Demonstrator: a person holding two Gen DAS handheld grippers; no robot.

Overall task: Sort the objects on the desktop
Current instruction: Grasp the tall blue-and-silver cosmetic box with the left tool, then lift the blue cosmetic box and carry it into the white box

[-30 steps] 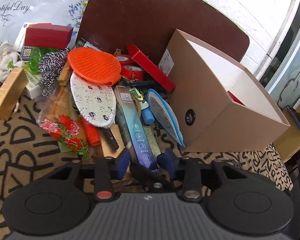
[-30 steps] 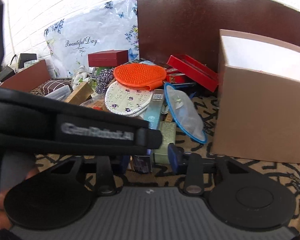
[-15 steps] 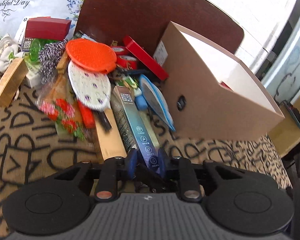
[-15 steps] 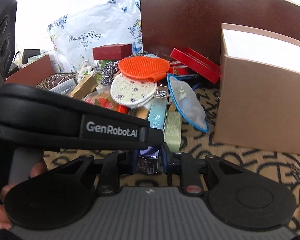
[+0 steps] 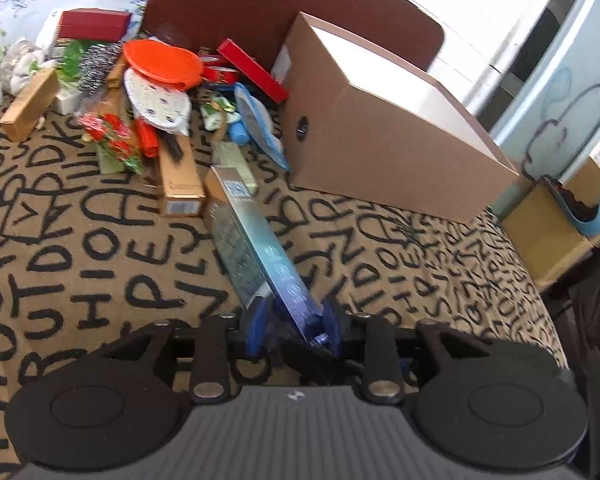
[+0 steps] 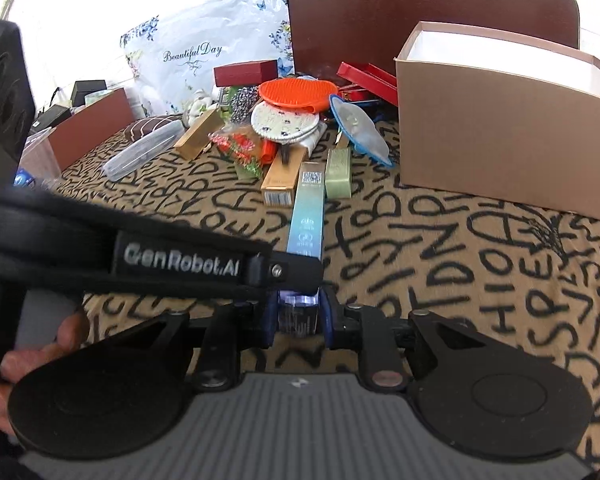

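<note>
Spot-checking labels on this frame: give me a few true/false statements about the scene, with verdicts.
1. The near end of the long blue box sits between the fingers of the right gripper. True.
2. The cardboard box is closed with a lid. False: its top is open, showing a white inside.
3. The orange scrubber partly overlaps the flowered white pad. True.
4. The tablecloth is plain white. False: it is tan with black letters.
</note>
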